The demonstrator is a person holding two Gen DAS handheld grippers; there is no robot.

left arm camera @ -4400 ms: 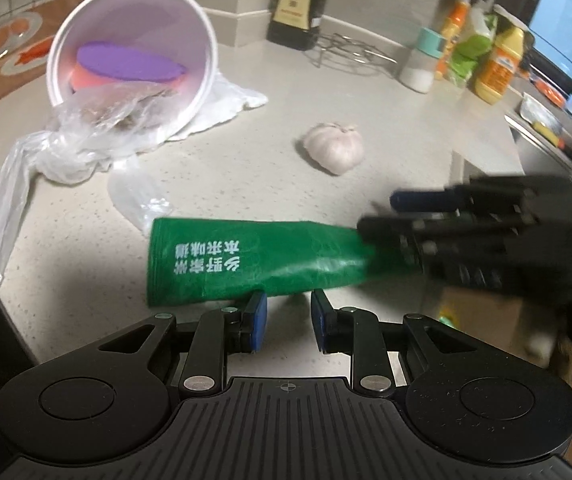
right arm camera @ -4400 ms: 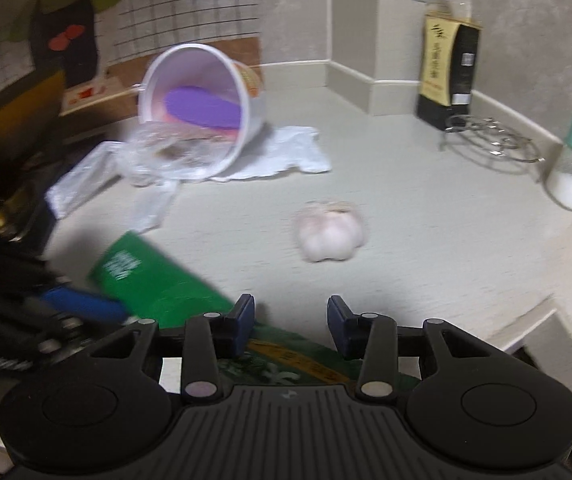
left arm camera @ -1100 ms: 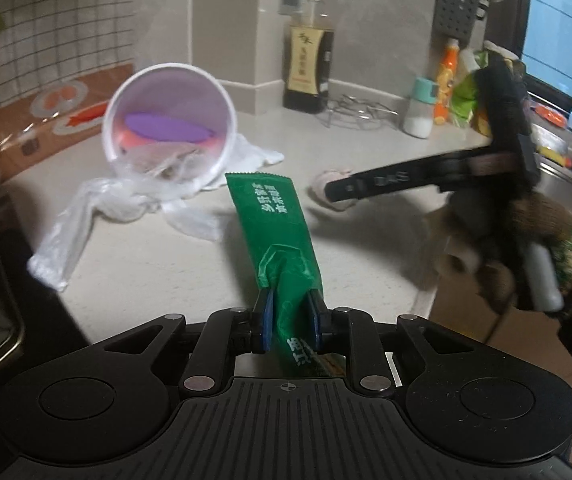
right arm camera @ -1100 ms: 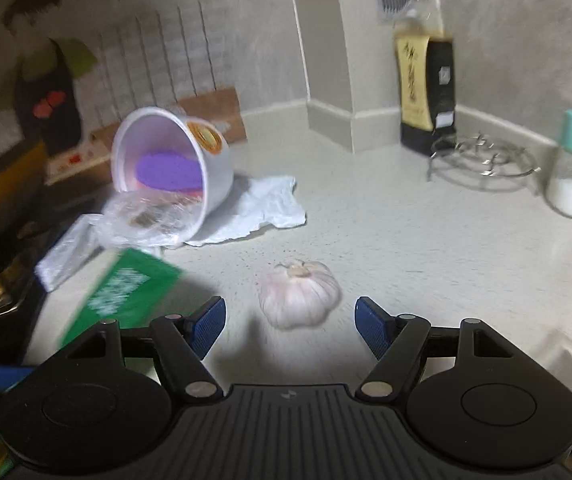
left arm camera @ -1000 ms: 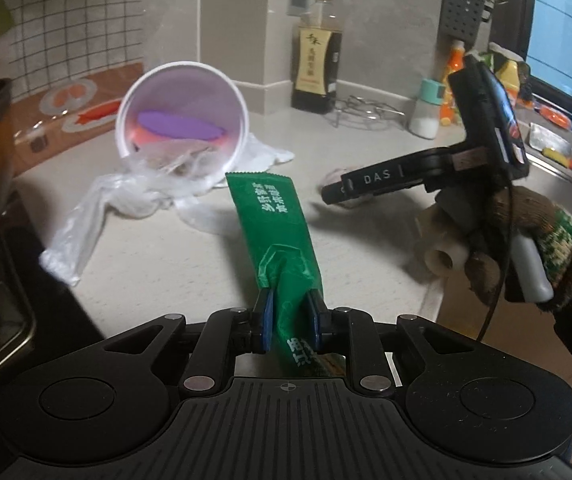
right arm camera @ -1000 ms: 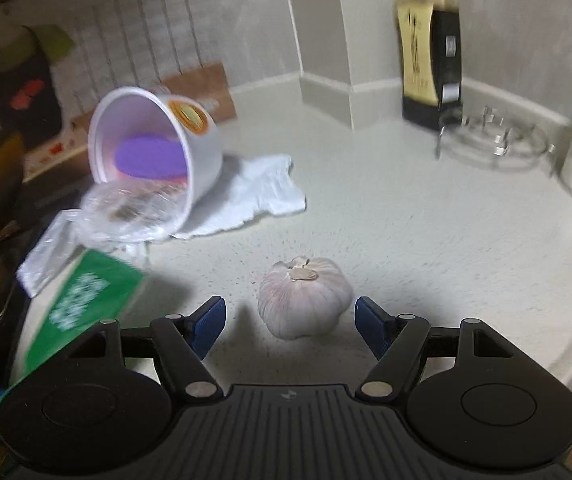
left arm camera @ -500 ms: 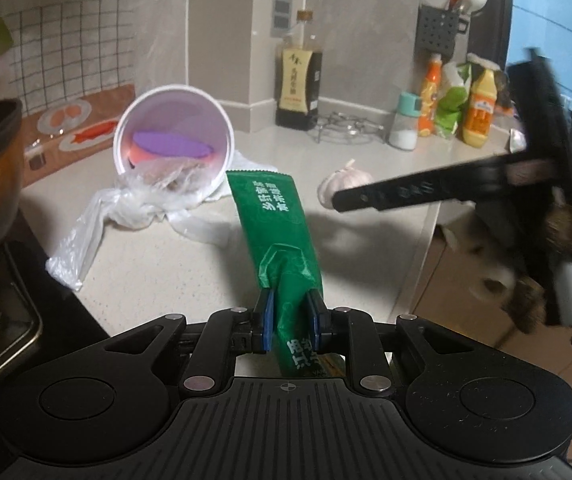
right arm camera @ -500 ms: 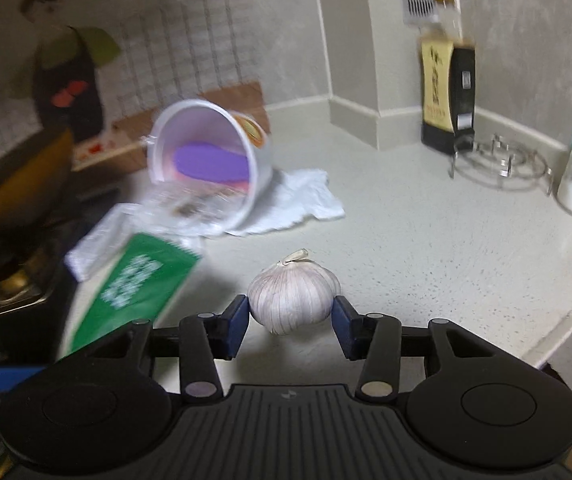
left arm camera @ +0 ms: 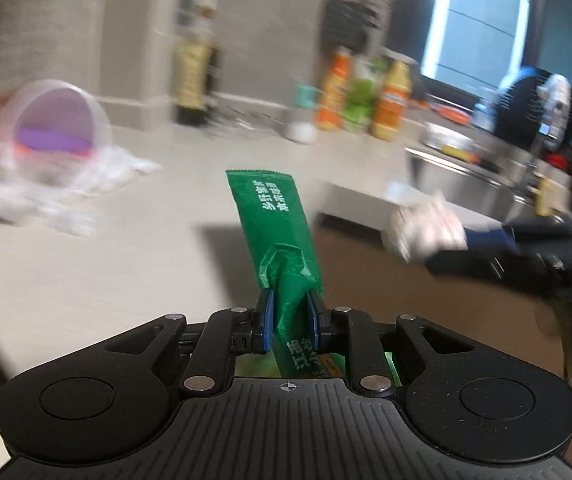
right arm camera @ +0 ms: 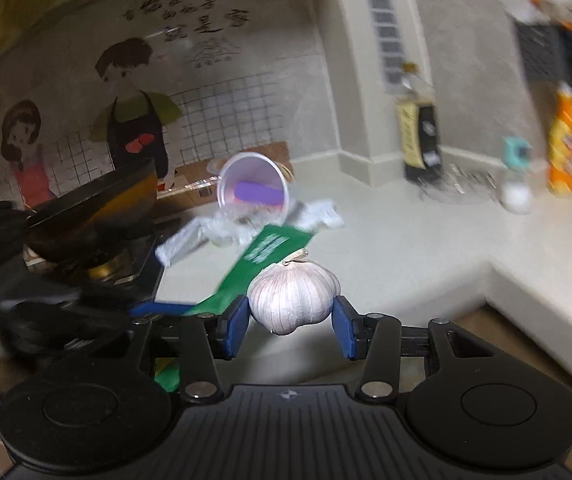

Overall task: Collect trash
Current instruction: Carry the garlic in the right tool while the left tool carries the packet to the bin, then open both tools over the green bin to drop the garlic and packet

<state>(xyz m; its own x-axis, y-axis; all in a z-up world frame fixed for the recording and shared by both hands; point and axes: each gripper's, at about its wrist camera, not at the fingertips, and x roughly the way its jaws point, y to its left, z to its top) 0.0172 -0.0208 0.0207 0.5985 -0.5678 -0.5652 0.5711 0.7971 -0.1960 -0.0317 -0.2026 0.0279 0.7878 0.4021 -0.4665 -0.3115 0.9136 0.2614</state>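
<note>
Lifted off the counter [right arm camera: 426, 240] since the earlier frame, the garlic bulb [right arm camera: 293, 297] now sits clamped between the right gripper [right arm camera: 290, 326] pads. Left gripper [left arm camera: 290, 322] pinches the green packet [left arm camera: 275, 220], which stands upright. Far left, a tipped white cup [left arm camera: 55, 128] lies on crumpled plastic [left arm camera: 37, 204].

My pale countertop [right arm camera: 426, 240] carries a tipped white cup [right arm camera: 253, 190] on crumpled plastic [right arm camera: 201, 236] near its back edge.
</note>
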